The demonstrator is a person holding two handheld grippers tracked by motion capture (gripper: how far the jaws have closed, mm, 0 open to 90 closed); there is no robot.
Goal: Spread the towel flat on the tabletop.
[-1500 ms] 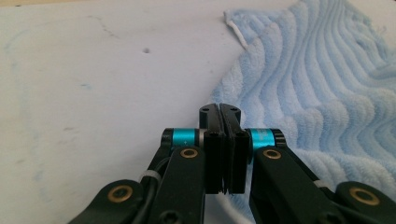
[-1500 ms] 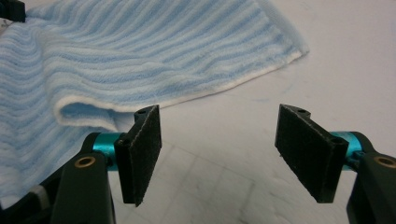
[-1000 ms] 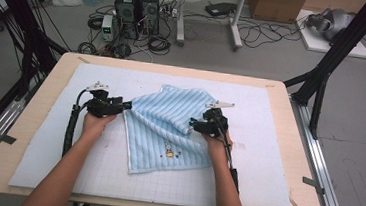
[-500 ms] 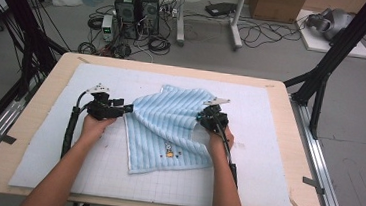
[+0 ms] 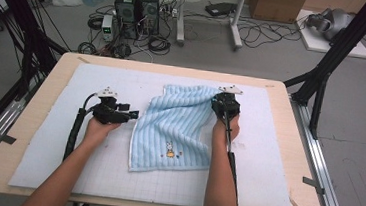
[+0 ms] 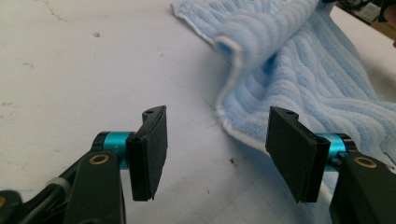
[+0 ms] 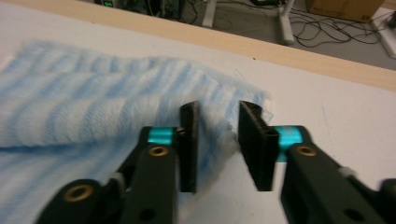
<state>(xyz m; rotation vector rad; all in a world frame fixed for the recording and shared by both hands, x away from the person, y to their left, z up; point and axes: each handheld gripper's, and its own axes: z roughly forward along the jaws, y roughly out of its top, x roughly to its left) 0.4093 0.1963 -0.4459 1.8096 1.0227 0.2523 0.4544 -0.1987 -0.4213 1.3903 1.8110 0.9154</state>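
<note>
A light blue striped towel [image 5: 179,128] with a small rabbit picture [image 5: 170,149] lies spread on the white mat [image 5: 266,160], its left part still rumpled. My left gripper [image 5: 132,113] rests on the mat just left of the towel's left edge, open and empty. In the left gripper view the jaws [image 6: 215,149] stand wide apart, with the towel [image 6: 299,74] and a rolled fold ahead and to the right. My right gripper [image 5: 224,99] is at the towel's far right corner. Its jaws [image 7: 218,140] stand a little apart with the fluffy towel corner [image 7: 93,102] lying between them.
The mat covers most of a wooden table [image 5: 293,138]. Beyond its far edge the floor holds computer boxes [image 5: 139,4], cables and a desk frame. Black stand legs [image 5: 324,70] rise at the right. Bare mat lies left of and in front of the towel.
My right gripper has moved away from the person toward the far right, drawing the towel's corner with it and spreading the towel. The left gripper has barely moved.
</note>
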